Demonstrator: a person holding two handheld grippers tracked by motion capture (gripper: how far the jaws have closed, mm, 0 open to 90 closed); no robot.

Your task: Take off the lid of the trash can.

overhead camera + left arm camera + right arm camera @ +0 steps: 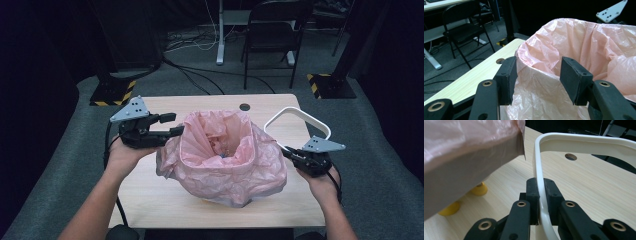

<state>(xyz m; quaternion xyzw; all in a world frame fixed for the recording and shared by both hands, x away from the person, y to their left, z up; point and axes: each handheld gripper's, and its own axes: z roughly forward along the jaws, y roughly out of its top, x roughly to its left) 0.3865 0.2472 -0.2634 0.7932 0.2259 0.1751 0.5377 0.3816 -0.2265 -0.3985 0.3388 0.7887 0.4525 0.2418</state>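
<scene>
A bin lined with a crumpled pink plastic bag [225, 175] stands mid-table, the bag folded down over its rim. My left gripper [172, 124] is at the bag's left rim. In the left gripper view it [539, 75] is open, jaws wide apart, with the rim of the bag [579, 40] between and beyond them. My right gripper [289, 151] is shut on the near edge of a white plastic ring frame [306, 115], held tilted to the right of the bin. The right gripper view shows the pads [534, 195] clamping the ring [586, 145] beside the bag [469, 142].
The wooden table [165, 200] has a round cable hole [244, 107] at its far edge. Yellow feet [480, 190] show under the bin. Beyond the table stand a black folding chair [275, 30] and two stands with striped bases [112, 92], with cables across the floor.
</scene>
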